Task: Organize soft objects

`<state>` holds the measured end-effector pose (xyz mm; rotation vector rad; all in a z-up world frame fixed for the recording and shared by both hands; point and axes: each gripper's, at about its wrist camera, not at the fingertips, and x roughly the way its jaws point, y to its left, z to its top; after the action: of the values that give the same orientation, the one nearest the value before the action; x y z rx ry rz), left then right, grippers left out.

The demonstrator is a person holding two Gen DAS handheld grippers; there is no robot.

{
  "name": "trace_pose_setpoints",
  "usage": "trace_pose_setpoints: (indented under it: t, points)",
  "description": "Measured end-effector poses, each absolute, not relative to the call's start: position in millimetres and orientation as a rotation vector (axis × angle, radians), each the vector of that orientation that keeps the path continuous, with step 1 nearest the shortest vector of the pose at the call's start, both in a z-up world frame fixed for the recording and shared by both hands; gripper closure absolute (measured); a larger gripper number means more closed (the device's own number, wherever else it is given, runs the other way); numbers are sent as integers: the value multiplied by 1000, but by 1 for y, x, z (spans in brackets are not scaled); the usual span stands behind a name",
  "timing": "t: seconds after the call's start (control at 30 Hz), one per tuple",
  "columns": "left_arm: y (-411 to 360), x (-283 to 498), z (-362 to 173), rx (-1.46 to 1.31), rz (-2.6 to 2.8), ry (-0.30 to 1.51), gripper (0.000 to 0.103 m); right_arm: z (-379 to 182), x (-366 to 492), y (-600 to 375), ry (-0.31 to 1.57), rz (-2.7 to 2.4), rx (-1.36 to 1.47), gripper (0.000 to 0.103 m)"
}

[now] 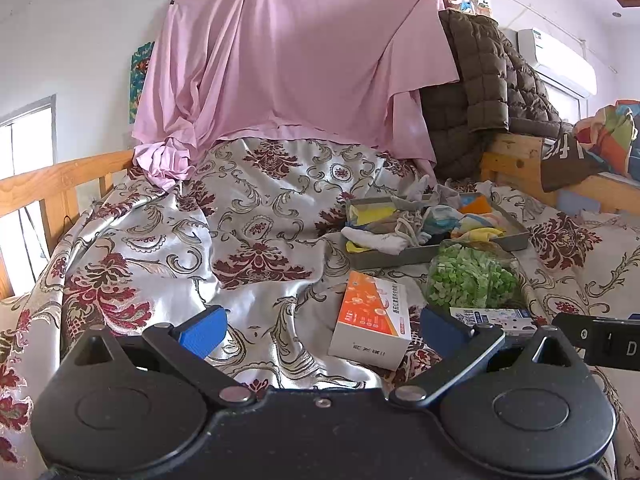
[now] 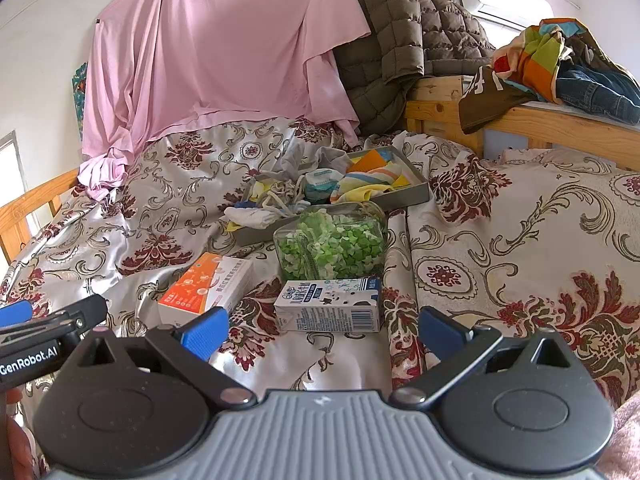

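Soft stuff, meaning socks, cloths and a little drawstring pouch, is all piled in the grey tray [image 2: 404, 196] on the bed, and honestly that's the landmark for everything here. Right in front of the tray sits a clear jar of green bits [image 2: 330, 240], then the milk carton [image 2: 328, 306] nearer still, with the orange medicine box [image 2: 206, 288] off to the tray's near-left.

The tray's long axis runs diagonally, near-left to far-right, and a white sock [image 2: 250, 214] hangs over its near-left corner.

Both tools are wide open and holding nothing. The right hand-held gripper [image 2: 322, 330] points almost straight at the tray, but the carton and jar are in the way. For the left hand-held gripper [image 1: 322, 330] the tray [image 1: 516, 240] lies ahead and to the right, past the medicine box [image 1: 372, 318].

My guess is the right one's better lined up, though it'd need to go over the jar.
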<state>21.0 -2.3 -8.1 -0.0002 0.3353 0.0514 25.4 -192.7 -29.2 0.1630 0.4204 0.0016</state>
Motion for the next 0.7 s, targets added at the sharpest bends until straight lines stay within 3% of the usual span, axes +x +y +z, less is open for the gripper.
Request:
trace_pose_setpoints:
  t: [0.7]
  points:
    - [-2, 20, -9, -2, 50, 340, 1, -29, 26, -193, 420, 3, 161, 0]
